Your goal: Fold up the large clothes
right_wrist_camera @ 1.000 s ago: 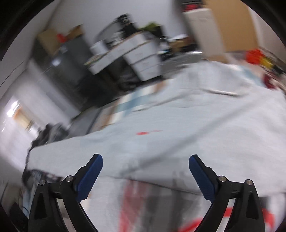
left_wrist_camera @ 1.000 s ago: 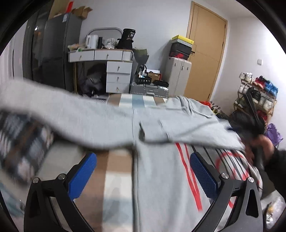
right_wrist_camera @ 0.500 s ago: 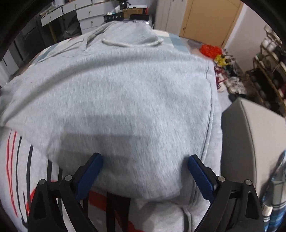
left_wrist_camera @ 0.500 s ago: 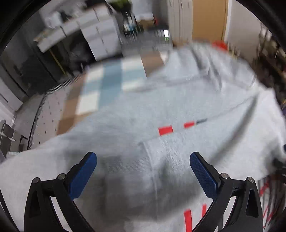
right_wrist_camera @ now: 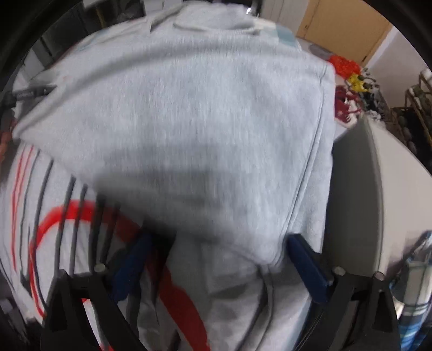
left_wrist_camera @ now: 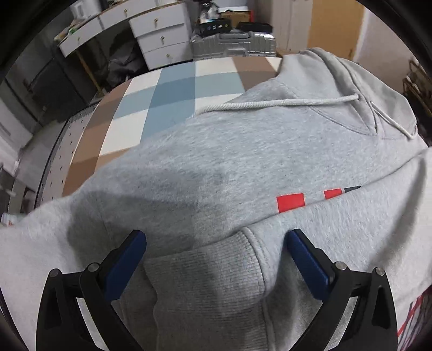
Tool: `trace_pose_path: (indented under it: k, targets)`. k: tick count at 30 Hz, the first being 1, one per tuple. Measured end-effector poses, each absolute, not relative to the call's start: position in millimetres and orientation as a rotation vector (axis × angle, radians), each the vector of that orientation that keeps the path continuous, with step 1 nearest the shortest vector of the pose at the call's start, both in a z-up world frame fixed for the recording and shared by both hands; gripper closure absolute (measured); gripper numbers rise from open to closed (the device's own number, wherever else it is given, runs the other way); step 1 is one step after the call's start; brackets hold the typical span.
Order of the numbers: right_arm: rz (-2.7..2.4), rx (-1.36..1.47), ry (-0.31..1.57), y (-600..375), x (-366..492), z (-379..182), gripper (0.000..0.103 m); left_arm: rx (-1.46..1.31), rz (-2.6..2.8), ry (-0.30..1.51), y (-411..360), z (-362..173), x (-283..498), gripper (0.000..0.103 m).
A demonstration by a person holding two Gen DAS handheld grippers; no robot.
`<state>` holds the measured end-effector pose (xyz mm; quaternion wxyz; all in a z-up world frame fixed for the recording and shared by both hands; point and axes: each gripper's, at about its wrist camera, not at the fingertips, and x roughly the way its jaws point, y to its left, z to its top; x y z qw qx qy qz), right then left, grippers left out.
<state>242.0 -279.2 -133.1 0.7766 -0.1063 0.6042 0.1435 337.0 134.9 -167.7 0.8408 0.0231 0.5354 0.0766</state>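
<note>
A grey hoodie [left_wrist_camera: 243, 151] lies on the bed with its hood [left_wrist_camera: 337, 81] and white drawstring [left_wrist_camera: 270, 104] at the far side. One sleeve is folded across the body. The sleeve's ribbed cuff [left_wrist_camera: 210, 272] lies between the blue fingers of my left gripper [left_wrist_camera: 216, 240], which is open and points steeply down; the pads stand clear of the cloth. In the right wrist view the hoodie [right_wrist_camera: 189, 108] has a folded layer over its red and black print [right_wrist_camera: 67, 216]. My right gripper [right_wrist_camera: 218, 240] hovers at that fold's lower corner, its jaws opening, with cloth under the gap but not pinched.
A blue, white and brown checked bed cover [left_wrist_camera: 167, 89] shows beyond the hoodie. White drawers [left_wrist_camera: 159, 35], a silver suitcase [left_wrist_camera: 235, 44] and a wooden door [left_wrist_camera: 334, 24] stand behind. A grey block [right_wrist_camera: 378, 189] borders the hoodie's right edge, with a plaid cloth [right_wrist_camera: 415, 283] near it.
Both grippers tipped downward and sank toward the hoodie. The sleeve that stretched across the left view now lies on the body, its cuff between the left fingers.
</note>
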Motion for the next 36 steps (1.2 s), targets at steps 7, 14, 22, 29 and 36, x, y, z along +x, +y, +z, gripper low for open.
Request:
trace_pose_path:
  k: [7, 14, 22, 29, 36]
  targets:
    - [0.325, -0.047, 1.247, -296, 225, -102, 0.008, 0.129, 0.249, 1.082, 141, -125, 314, 0.001]
    - [0.491, 0.252, 0.982, -297, 165, -14, 0.004, 0.074, 0.252, 0.928, 149, -42, 246, 0.001]
    - [0.556, 0.197, 0.633, -238, 58, 68, 0.0, 0.016, 0.352, 0.679, 125, 16, 175, 0.001]
    - [0.622, 0.297, 0.471, -212, -7, 78, 0.0, -0.065, 0.489, 0.583, 160, 29, 110, 0.001]
    - [0.695, 0.34, 0.592, -180, -26, 38, 0.0, -0.323, 0.57, 0.62, 276, 29, 85, 0.001]
